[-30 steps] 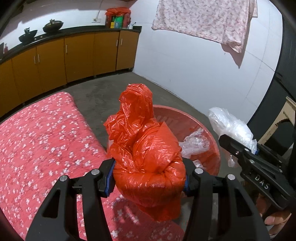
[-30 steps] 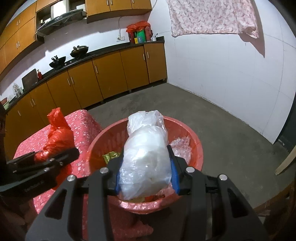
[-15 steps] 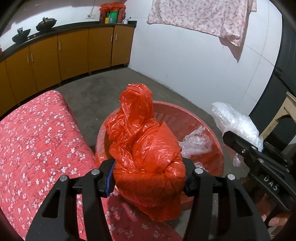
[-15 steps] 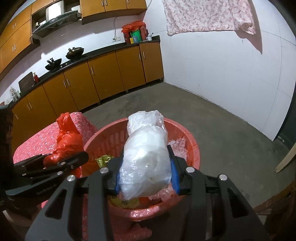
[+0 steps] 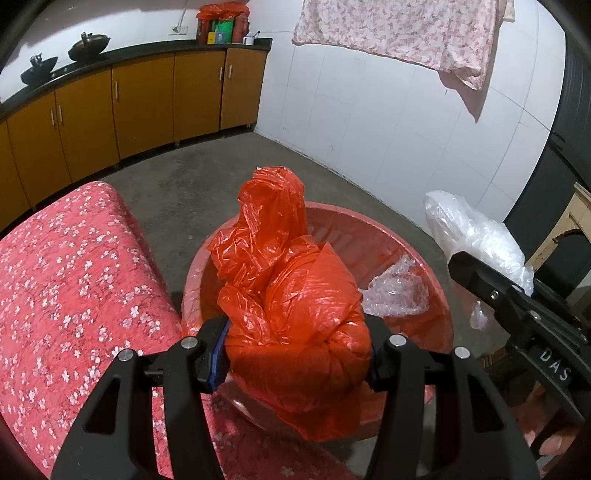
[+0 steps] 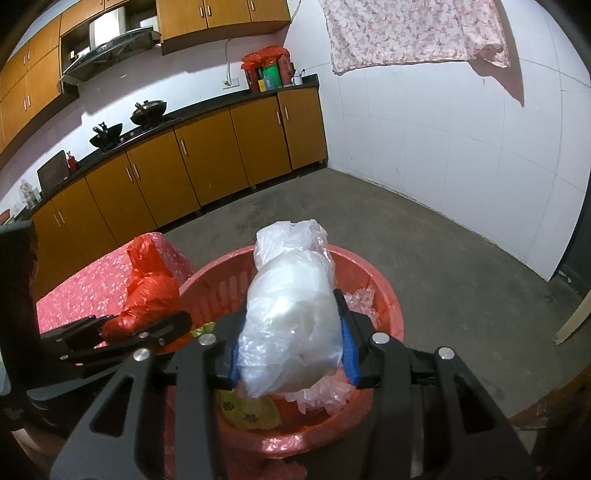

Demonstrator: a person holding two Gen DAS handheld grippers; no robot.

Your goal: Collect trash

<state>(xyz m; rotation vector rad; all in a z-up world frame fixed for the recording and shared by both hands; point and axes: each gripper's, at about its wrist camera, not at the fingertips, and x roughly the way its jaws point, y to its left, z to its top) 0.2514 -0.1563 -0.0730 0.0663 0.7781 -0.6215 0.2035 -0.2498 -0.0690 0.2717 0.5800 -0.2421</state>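
Your left gripper [image 5: 295, 356] is clamped on the orange bag [image 5: 291, 314], crinkly glossy plastic, knotted and lumpy, squeezed between the blue-padded fingers [image 5: 218, 354]. The bag hangs over the near-left rim of the red basket [image 5: 373, 225], a round plastic tub with slotted walls and a thin pink liner folded over its edge. The bag's twisted top sticks up above the basket rim.

Your right gripper [image 6: 291, 354] is clamped on the clear bag [image 6: 291, 321], a soft, translucent white, oval bundle, wrinkled film with a bunched top. It sits over the near side of the basket [image 6: 384, 295], above the contents.

Inside the basket: crumpled bubble wrap [image 5: 399, 291] against the far-right wall, a yellow wrapper [image 6: 247, 410] at the near-left bottom, loose pink-clear film under the clear bag.

Left of the basket and touching it, the red floral cloth [image 5: 74, 295], a quilted-looking cover with small white blossoms, drapes over a rounded block shape. Beyond the basket lies rough grey concrete floor [image 6: 424, 240], then orange-brown cabinets [image 6: 221, 155] with a dark countertop and two black woks [image 6: 147, 109]. A pink floral sheet [image 5: 402, 33] hangs on the white tiled wall, far right of the basket.
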